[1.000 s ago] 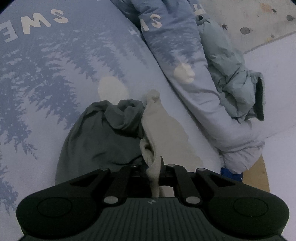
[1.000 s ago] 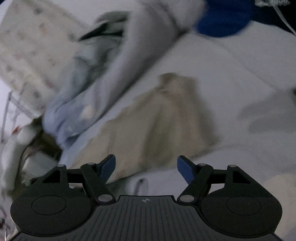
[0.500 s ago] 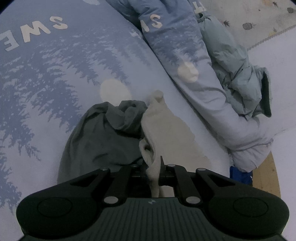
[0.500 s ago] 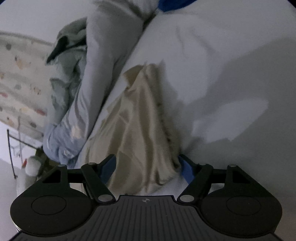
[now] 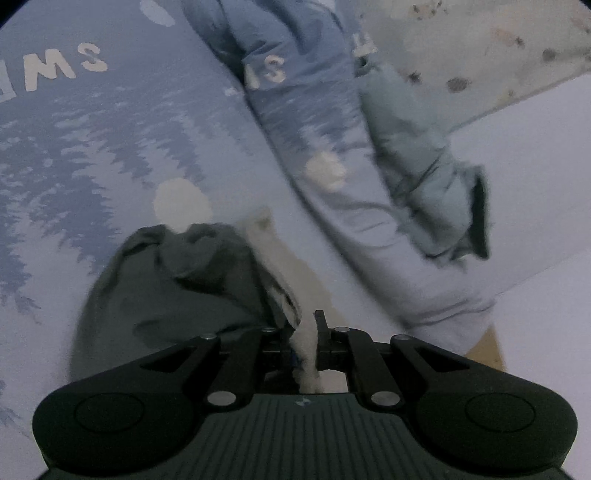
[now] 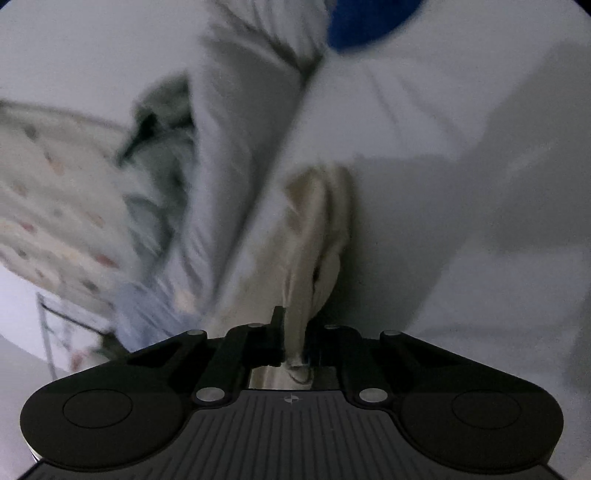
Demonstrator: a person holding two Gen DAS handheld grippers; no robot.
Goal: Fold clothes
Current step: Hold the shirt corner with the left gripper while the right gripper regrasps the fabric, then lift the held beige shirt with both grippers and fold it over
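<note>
Where the duvet (image 5: pixel 74 155) fills the left wrist view: pale blue, printed with darker fir trees, cream discs and cream capitals, legible only as "S", "W" and part of another letter. Same print on a bunched fold of it (image 5: pixel 295 122) beyond the cream cloth, with "S" readable there too. Wedged against the far side of that fold, a grey-green puffy jacket (image 5: pixel 417 166), crumpled, dark lining showing at its edge. Past the jacket, a pale patterned mat (image 5: pixel 480 48) with small dark and reddish motifs, blurred.

On the duvet, touching the cream cloth on its left, a dark grey garment (image 5: pixel 173 288), rumpled into a mound.

Cream cloth (image 5: pixel 295 280): soft, slightly fuzzy, lying on the duvet between the grey garment and the fold, gathered into a narrow strip running back to the left gripper (image 5: pixel 304 332). Jaws there closed tight on that strip, cloth squeezed between them and spilling behind.

Seen only from the right wrist: the cream cloth (image 6: pixel 317 229) drawn up in long vertical pleats over plain white bedding (image 6: pixel 461 110), a blue blurred shape (image 6: pixel 369 22) at the top edge beyond the cloth, a thin wire frame (image 6: pixel 48 317) far left of it. Right gripper (image 6: pixel 295 332) likewise clamped shut on the cloth's bunched end. Grey garment and lettering visible only from the left wrist.
</note>
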